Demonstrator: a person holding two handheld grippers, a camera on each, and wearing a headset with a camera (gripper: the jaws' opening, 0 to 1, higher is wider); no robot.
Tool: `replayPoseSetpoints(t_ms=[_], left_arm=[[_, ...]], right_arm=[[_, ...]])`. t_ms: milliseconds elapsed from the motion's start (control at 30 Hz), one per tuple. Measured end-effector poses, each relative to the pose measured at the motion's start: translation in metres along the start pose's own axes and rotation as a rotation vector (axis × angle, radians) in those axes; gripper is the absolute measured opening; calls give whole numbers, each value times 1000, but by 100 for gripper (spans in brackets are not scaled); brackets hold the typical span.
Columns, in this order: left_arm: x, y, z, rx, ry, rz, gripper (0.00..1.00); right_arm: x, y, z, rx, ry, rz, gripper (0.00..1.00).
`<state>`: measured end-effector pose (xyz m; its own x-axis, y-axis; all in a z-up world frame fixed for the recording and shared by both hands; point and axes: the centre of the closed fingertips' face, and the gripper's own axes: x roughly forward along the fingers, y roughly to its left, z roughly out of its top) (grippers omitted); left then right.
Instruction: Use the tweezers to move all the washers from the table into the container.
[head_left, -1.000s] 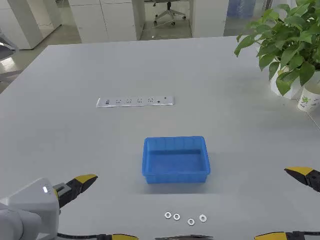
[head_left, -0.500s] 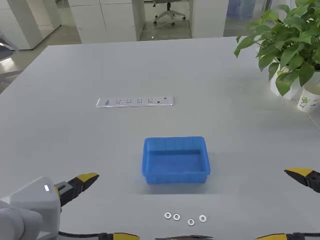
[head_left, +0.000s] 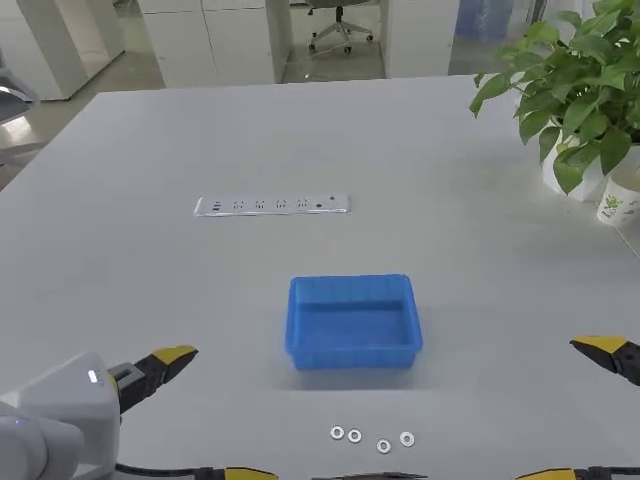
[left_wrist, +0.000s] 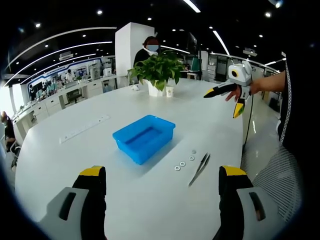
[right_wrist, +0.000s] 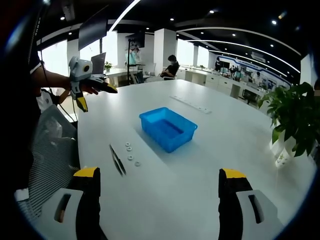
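1. Container (head_left: 352, 352) stands mid-table.
2. Left gripper (left_wrist: 162, 172) and right gripper (right_wrist: 160, 173), jaws spread wide, flank its near side.
3. Tweezers (left_wrist: 199, 169) lie farther out on that side, long axis crosswise; left gripper looks closer.
4. Washers (head_left: 355, 435), four, line up between container and tweezers.

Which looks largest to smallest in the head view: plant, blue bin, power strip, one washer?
1. plant, though the frame edge cuts it off
2. blue bin
3. power strip, long but thin, and farther off
4. washer
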<state>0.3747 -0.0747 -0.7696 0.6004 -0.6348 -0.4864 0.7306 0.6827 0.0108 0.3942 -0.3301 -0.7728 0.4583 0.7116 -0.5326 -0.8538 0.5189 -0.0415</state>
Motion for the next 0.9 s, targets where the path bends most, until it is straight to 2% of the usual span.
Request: replayPoseSetpoints(t_ms=[900], left_arm=[[4, -4, 2, 40, 28, -35, 99]], right_arm=[[-2, -4, 1, -24, 20, 11, 100]])
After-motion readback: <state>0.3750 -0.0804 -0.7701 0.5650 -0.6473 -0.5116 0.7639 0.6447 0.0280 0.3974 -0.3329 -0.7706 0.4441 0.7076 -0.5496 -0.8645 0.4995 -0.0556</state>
